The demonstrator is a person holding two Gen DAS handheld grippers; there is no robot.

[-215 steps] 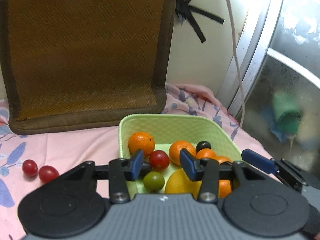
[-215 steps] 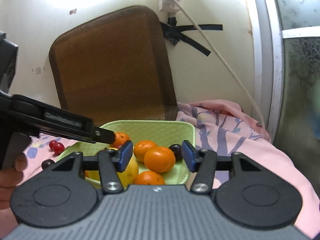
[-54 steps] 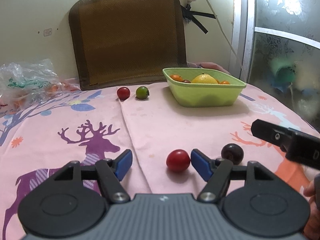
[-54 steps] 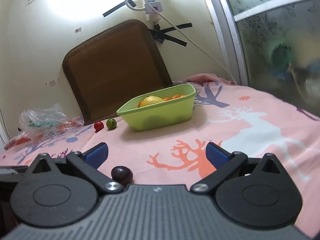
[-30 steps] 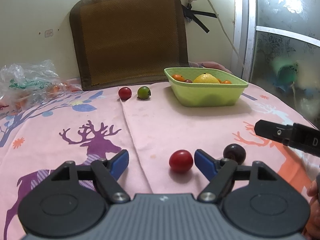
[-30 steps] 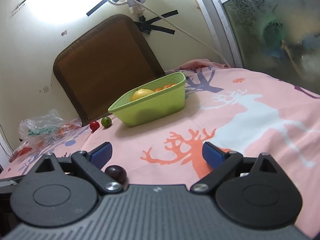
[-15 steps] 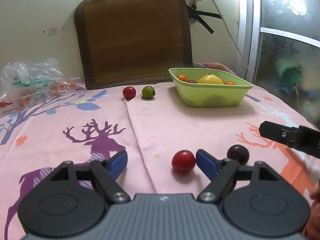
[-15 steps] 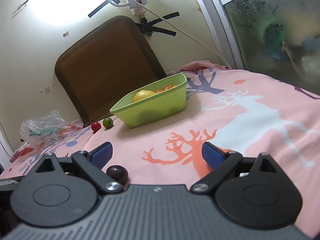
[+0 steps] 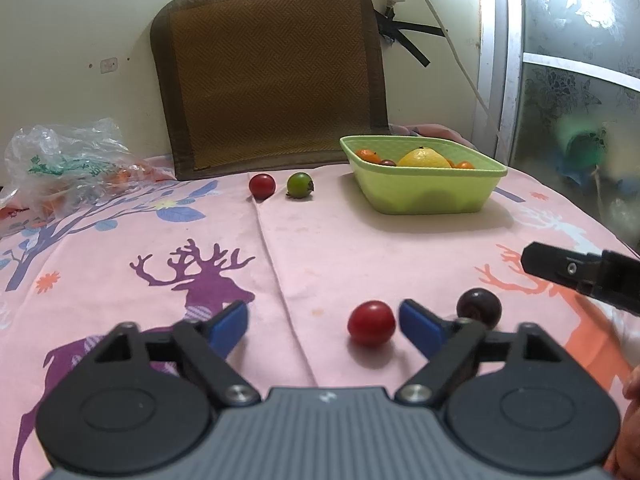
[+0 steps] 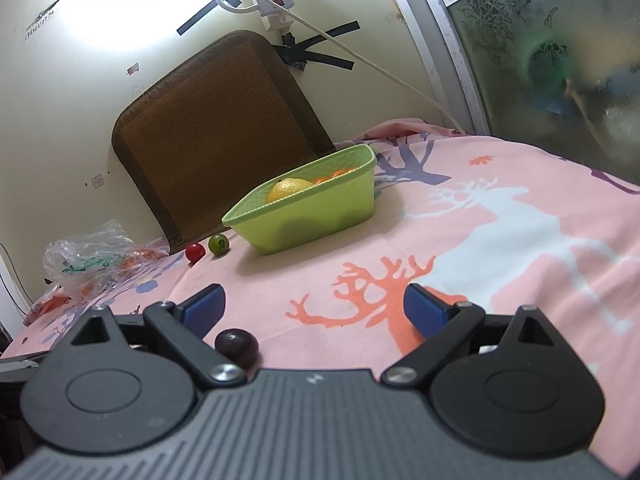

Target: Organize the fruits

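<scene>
A pink tablecloth (image 9: 328,248) printed with deer and branches covers the whole surface. At the back a brown woven mat (image 9: 268,76) leans upright against the wall, and a crumpled plastic bag (image 9: 68,156) lies off to the left of it. In front of the mat, toward the right, sits a light green basket (image 9: 424,196) holding a big yellow fruit (image 9: 423,157) and some small oranges (image 9: 370,155).

The left gripper (image 9: 320,324) hovers low over the cloth with its blue-tipped jaws spread wide and nothing between them. The right gripper (image 10: 314,307) is low too, jaws just as wide and empty; one of its black fingers (image 9: 560,266) pokes into the left camera's view from the right.

A red tomato (image 9: 372,323) lies on the cloth just inside the left gripper's right jaw, close to it. A dark plum (image 9: 479,307) rests outside that jaw, near the tomato; in the right camera it sits by the right gripper's left jaw. Far back, just left of the basket, a second red tomato (image 9: 262,185) and a green fruit (image 9: 300,185) lie side by side, slightly apart.
</scene>
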